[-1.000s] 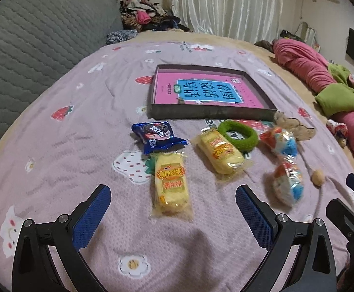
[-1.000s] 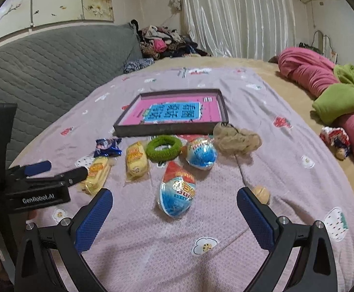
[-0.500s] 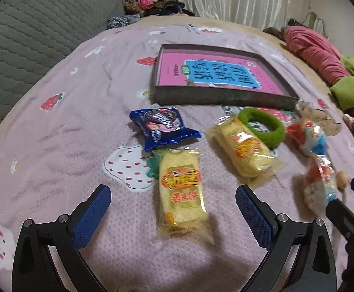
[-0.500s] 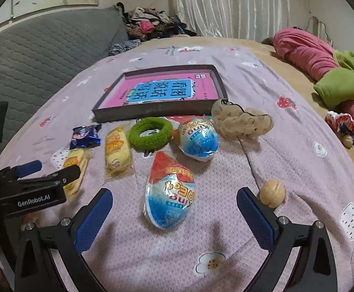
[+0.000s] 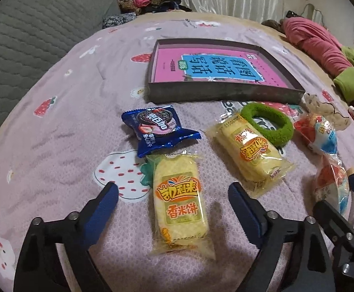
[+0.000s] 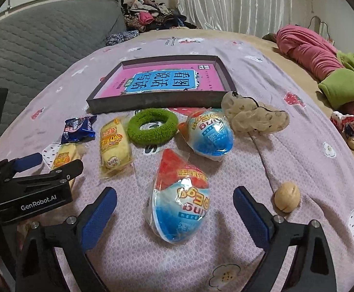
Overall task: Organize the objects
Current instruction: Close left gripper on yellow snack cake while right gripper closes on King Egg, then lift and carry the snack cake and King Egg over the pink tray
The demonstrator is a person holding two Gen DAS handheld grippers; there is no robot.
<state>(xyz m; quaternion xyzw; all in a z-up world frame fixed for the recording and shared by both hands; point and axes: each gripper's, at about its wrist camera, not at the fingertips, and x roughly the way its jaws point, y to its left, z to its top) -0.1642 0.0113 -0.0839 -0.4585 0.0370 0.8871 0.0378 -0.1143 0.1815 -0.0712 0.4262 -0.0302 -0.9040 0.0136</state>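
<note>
On the bed sheet [image 6: 298, 146] we see our biggest thing first, the dark tray [image 6: 152, 102] with a pink book [image 6: 162, 82] lying flat inside it, and we think the small things should go in there because it has walls to keep them together. Just in front of the tray lie the snacks in a loose row, so both claws can reach them. Our left claw [image 5: 173, 194] is wide open and holds nothing; it sits low with one yellow rice cake [image 5: 179, 202] right between its blue pads, so we guess it wants that one next. Our right claw [image 6: 174, 202] is wide open too, holding nothing, with the near egg toy [image 6: 179, 199] between its pads. Behind are another egg toy [image 6: 209, 133], a second rice cake [image 6: 113, 143], the green ring [image 6: 152, 129] and the blue cookie pack [image 5: 156, 129]. Smallest is the little nut [image 6: 287, 200], just beside our right claw.
</note>
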